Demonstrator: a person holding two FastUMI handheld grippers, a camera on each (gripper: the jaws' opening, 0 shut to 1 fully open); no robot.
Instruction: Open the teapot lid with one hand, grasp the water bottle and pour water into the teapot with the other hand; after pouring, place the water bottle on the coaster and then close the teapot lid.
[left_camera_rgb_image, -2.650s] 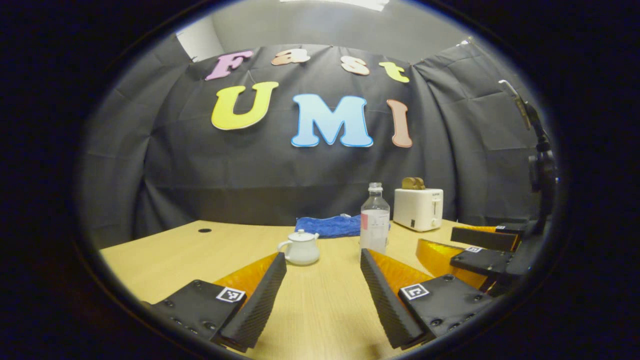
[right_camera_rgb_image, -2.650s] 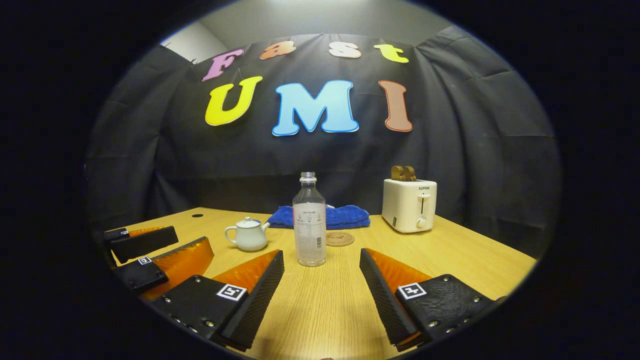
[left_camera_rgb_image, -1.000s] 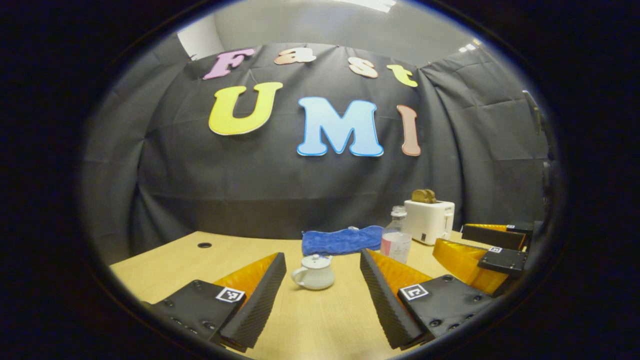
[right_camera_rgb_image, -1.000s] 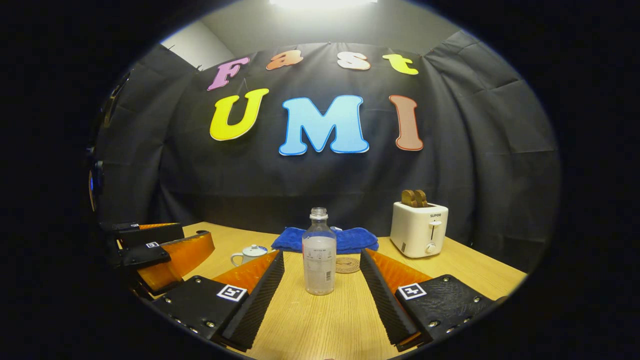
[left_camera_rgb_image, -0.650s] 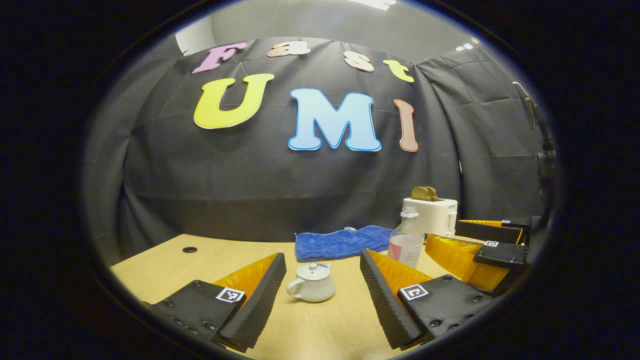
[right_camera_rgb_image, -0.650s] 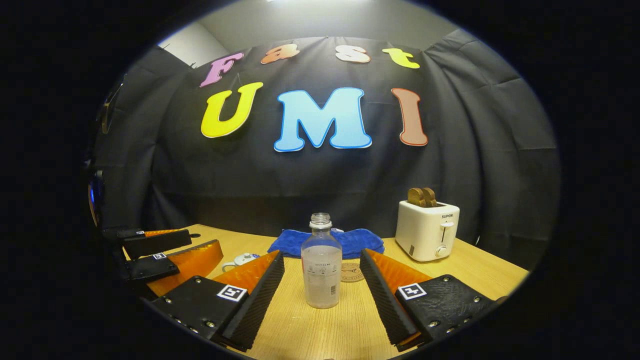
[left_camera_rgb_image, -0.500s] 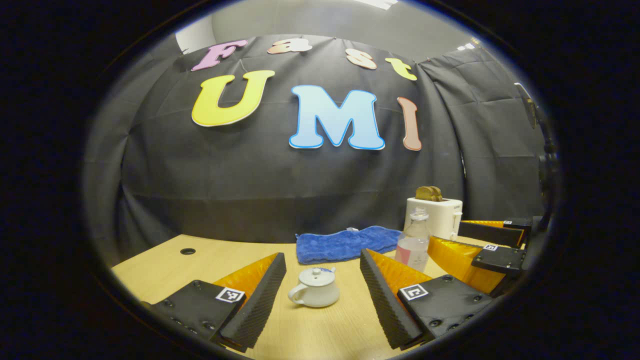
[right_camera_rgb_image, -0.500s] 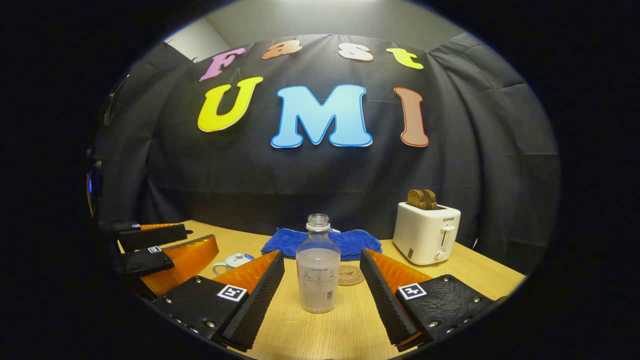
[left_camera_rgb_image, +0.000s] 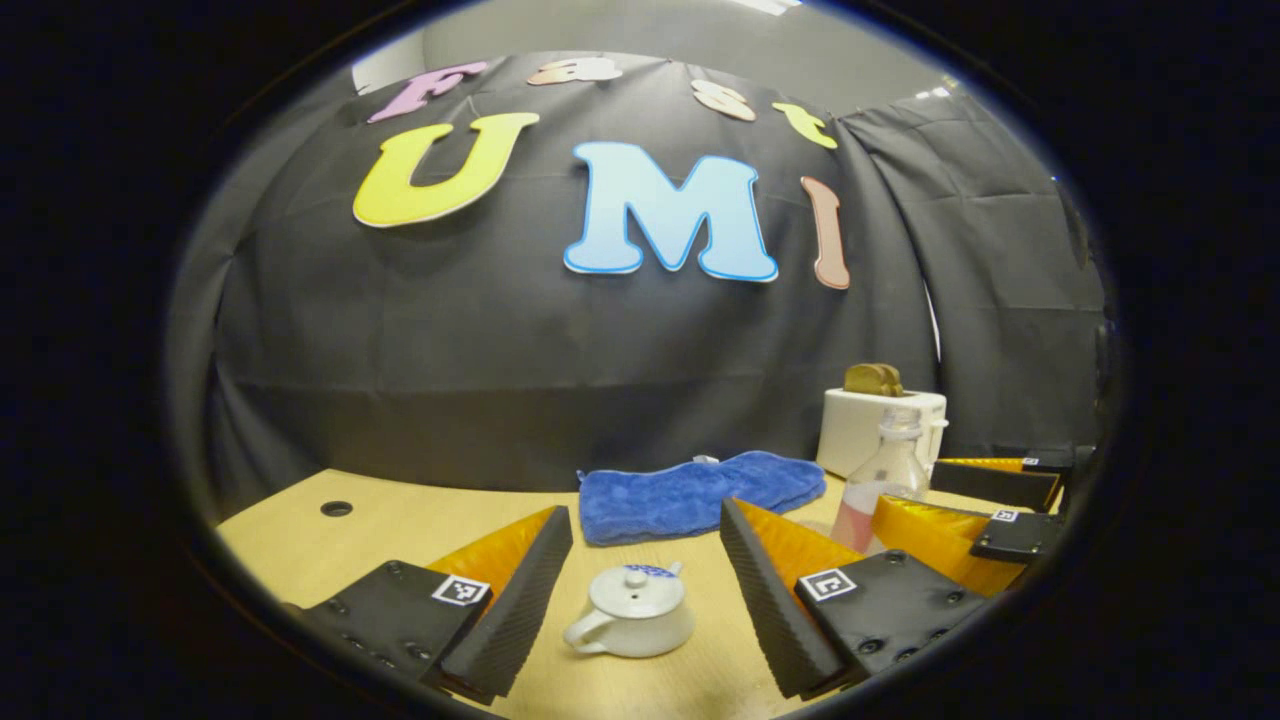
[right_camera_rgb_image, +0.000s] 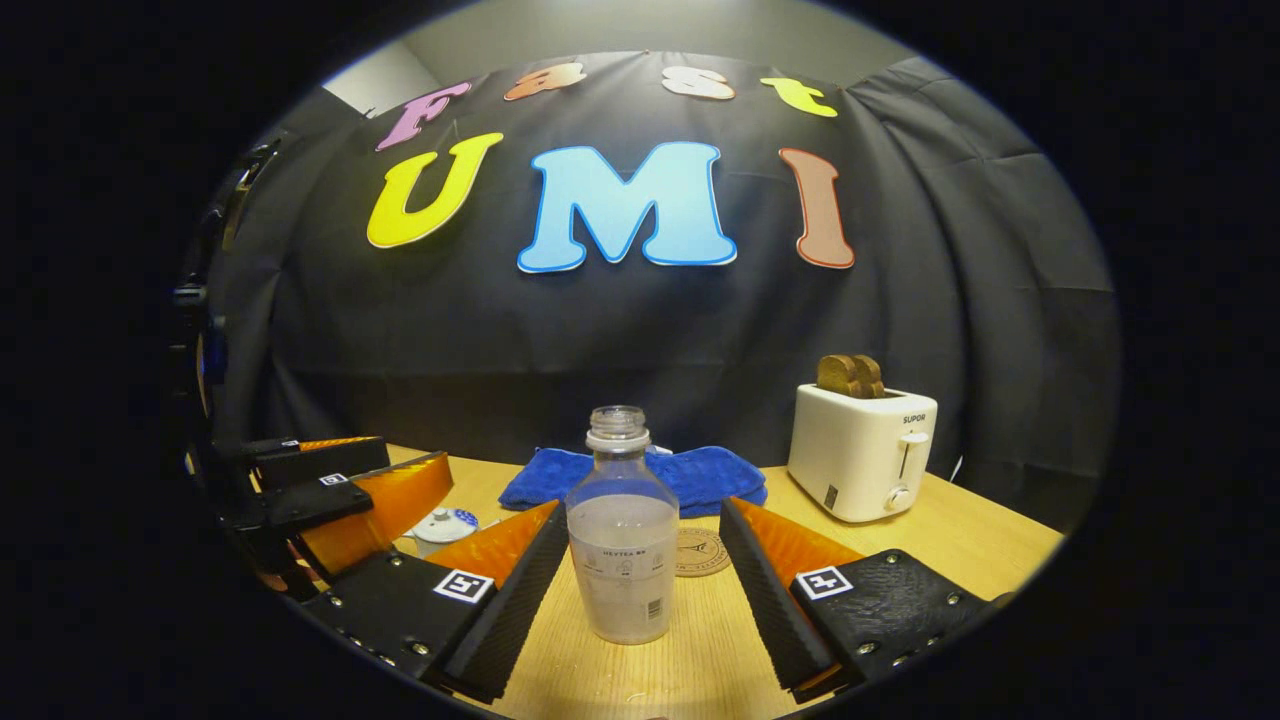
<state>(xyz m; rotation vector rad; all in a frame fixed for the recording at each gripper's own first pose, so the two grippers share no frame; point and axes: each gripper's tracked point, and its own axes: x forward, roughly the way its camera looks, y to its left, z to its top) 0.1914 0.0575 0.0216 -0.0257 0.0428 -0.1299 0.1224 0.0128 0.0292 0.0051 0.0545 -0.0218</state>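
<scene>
White teapot lidded between wide left fingers; water bottle between wide right fingers, coaster behind.

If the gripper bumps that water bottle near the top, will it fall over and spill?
Probably it would tip easily: the water bottle is tall and narrow and stands free on the table. It has no cap, so a fall would likely spill. It looks only partly full, so it is probably light, and the clear plastic may squash a little when the right gripper squeezes.
</scene>
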